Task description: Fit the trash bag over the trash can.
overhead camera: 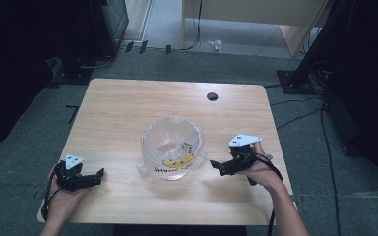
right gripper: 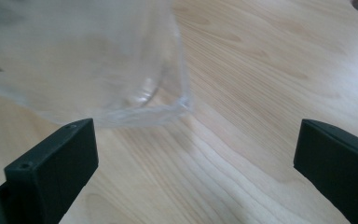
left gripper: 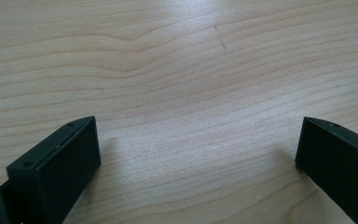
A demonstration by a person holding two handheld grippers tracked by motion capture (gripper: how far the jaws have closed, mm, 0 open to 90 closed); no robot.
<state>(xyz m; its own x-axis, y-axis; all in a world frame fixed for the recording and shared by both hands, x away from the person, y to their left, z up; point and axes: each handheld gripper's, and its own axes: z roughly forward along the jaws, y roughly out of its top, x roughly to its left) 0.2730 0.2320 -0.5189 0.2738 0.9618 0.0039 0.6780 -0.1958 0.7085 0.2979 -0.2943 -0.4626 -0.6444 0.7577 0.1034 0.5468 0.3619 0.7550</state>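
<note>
Clear plastic bag (overhead camera: 171,147), standing open with a yellow banana print on its front, sits at centre frame on the wooden table (overhead camera: 128,103) in the high view. Right gripper (overhead camera: 215,166), lower right, points at the bag's side, close but apart; jaws wide, nothing between them. Left gripper (overhead camera: 97,176), lower left, well apart from bag; jaws wide over bare wood, empty.

table (overhead camera: 118,108) at frame centre: pale wood-grain top, smooth, matt with a soft sheen. clear plastic bag (overhead camera: 171,147) in the middle: thin, glossy, crinkled, see-through, with yellow print low on its front. left gripper (overhead camera: 89,179) lower left and right gripper (overhead camera: 216,166) lower right: matt black plastic jaws, flat grey plates. floor (overhead camera: 29,123) around: dull grey carpet, rough.
</note>
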